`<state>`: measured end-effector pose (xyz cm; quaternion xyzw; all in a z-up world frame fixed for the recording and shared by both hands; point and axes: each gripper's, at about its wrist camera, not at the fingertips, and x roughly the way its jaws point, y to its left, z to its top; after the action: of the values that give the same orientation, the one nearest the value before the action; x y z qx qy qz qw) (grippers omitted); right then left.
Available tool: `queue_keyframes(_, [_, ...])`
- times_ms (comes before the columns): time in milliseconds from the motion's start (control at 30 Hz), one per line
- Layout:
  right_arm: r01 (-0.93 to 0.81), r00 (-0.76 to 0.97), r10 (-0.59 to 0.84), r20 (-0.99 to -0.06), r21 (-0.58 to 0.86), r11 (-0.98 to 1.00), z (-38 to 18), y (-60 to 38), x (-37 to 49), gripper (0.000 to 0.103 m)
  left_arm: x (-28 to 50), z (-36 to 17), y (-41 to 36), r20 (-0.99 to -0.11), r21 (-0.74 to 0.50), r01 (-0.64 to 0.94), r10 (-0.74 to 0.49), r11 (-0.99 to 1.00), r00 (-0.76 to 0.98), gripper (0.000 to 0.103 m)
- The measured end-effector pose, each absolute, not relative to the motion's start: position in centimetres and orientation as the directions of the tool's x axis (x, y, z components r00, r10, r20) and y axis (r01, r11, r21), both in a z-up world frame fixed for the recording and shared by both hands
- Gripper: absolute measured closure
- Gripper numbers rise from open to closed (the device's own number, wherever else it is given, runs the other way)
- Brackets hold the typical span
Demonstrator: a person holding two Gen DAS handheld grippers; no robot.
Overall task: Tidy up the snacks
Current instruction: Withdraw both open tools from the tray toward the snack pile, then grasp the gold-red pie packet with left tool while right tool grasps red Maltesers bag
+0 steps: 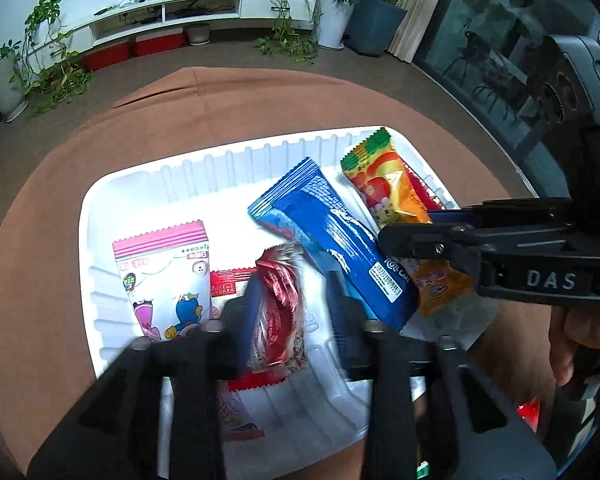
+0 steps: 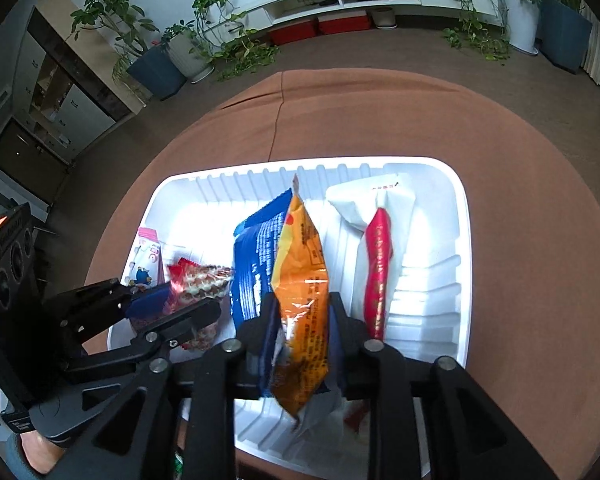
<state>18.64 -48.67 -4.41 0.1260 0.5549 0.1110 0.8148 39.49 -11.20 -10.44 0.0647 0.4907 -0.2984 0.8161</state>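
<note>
A white ribbed tray [image 1: 220, 168] [image 2: 440, 304] lies on a brown tablecloth and holds several snack packets. My left gripper [image 1: 288, 304] is open around a red and silver packet [image 1: 278, 312], which stands on edge between its fingers; this gripper also shows in the right wrist view [image 2: 180, 304]. My right gripper [image 2: 300, 312] is shut on an orange packet [image 2: 302, 296] and holds it upright over the tray; it also shows in the left wrist view [image 1: 404, 232]. A blue packet [image 1: 336, 236] [image 2: 256, 264] leans beside the orange one. A pink and white cartoon packet [image 1: 164, 276] lies at the tray's left.
A white packet with a red stripe [image 2: 380, 256] lies in the tray's right part. The round table's brown cloth [image 1: 220, 100] surrounds the tray. Beyond are a white TV cabinet [image 1: 160, 12], potted plants [image 1: 340, 0] and a glass door [image 1: 480, 60].
</note>
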Motion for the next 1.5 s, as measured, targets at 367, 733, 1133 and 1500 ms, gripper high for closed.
queue_keyframes(367, [-0.049, 0.467, 0.372, -0.802, 0.396, 0.917, -0.1, -49.8, 15.7, 0.034, 37.4, -6.8, -9.2, -0.793, -0.154, 0.551, -0.435, 0.820, 0.426, 0.006])
queue_keyframes(733, [-0.094, 0.585, 0.508, -0.632, 0.570, 0.816, 4.0, -51.5, 3.8, 0.010, 25.7, -1.7, -5.1, -0.700, -0.030, 0.686, -0.505, 0.727, 0.505, 0.000])
queue_keyframes(1133, [-0.037, 0.558, 0.526, -0.642, 0.613, 0.789, -0.7, -51.2, -7.7, 0.010, 12.2, -7.8, -4.4, -0.826, -0.004, 0.946, -0.534, 0.325, 0.180, 0.000])
queue_keyframes(1500, [-0.006, 0.540, 0.525, -0.658, 0.621, 0.784, -1.9, -51.0, -8.3, 0.010, 12.0, -10.9, -6.5, -0.893, -0.035, 0.985, -0.449, 0.168, 0.045, 0.032])
